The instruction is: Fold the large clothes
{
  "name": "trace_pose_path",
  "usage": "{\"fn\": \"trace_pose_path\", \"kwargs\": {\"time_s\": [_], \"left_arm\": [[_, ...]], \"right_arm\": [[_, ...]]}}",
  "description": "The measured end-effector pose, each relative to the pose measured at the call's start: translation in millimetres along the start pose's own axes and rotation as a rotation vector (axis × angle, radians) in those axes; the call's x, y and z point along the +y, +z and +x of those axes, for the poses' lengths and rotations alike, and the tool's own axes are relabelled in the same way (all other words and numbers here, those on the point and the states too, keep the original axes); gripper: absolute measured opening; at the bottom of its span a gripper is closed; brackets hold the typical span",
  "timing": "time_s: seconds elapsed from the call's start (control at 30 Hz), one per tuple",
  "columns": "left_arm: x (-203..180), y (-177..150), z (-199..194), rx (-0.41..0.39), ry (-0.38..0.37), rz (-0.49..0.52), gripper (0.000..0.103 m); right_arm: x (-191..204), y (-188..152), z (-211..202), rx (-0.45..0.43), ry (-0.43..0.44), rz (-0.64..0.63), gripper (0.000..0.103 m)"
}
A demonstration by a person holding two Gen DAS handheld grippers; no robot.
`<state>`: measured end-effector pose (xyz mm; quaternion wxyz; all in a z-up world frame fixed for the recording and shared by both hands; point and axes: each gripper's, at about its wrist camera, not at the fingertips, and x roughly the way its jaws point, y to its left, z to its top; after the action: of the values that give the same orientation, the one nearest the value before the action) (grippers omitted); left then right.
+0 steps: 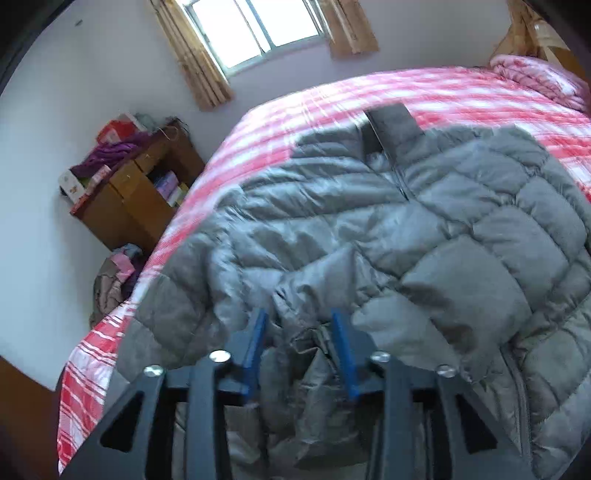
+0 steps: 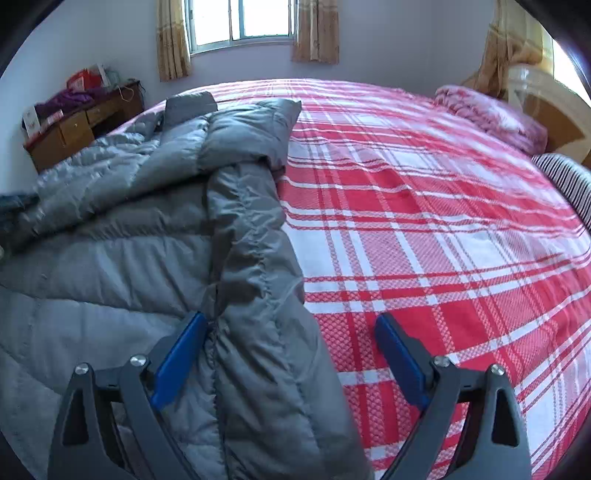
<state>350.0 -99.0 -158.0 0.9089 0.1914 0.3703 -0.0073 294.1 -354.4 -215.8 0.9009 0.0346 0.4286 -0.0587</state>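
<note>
Plaid bed [image 2: 424, 221] bearing a grey jacket [image 2: 147, 229]; left gripper [image 1: 301, 317] part-closed on its fabric, right gripper [image 2: 291, 325] wide open astride its edge.

Blown-out window [image 2: 240, 18] daylight, perhaps motion blur, dark fisheye-warped corners.

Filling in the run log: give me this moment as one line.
left claw: shut on grey puffer jacket hem | right claw: open over jacket edge | red plaid bedsheet: jacket lies on it
</note>
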Motion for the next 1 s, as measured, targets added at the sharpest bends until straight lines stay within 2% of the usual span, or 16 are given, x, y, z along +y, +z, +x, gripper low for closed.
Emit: {"fn": "trace_pose_path", "kwargs": {"time_s": [0.03,0.1,0.13,0.2,0.3,0.37,0.5,0.63,0.7,0.8,0.87,1.0], "left_arm": [[7,3,-7,-0.031,0.014,-0.021,0.05],[23,10,-23,-0.097,0.056,-0.086,0.089],[31,15,-30,-0.138,0.078,-0.128,0.093],[39,23,-37,-0.191,0.076,-0.181,0.094],[26,35,-25,-0.153,0.051,-0.204,0.094],[9,38,-8,-0.115,0.035,-0.195,0.094],[-21,32,24,-0.093,0.073,-0.134,0.094],[-37,21,59,-0.026,0.104,-0.081,0.094],[-36,14,74,0.012,0.08,-0.099,0.094],[-30,12,84,0.046,0.035,-0.14,0.097],[-29,11,86,0.049,0.03,-0.143,0.098],[-31,11,95,0.07,0.04,-0.137,0.101]], "right_arm": [[-2,0,-4,0.004,0.006,0.012,0.082],[-7,9,-27,-0.02,-0.003,0.019,0.075],[-6,16,-39,-0.05,-0.008,0.01,0.075],[-4,35,-60,-0.116,0.002,0.009,0.075],[7,74,-69,-0.181,0.042,0.024,0.074],[24,99,-60,-0.24,0.036,-0.003,0.075],[52,131,-15,-0.297,0.018,-0.056,0.075],[76,137,43,-0.217,0.039,-0.161,0.074],[82,133,66,-0.171,0.029,-0.201,0.074],[74,125,93,-0.096,0.028,-0.173,0.073],[64,122,105,-0.039,0.051,-0.131,0.073],[60,121,114,0.003,0.054,-0.113,0.074]]}}
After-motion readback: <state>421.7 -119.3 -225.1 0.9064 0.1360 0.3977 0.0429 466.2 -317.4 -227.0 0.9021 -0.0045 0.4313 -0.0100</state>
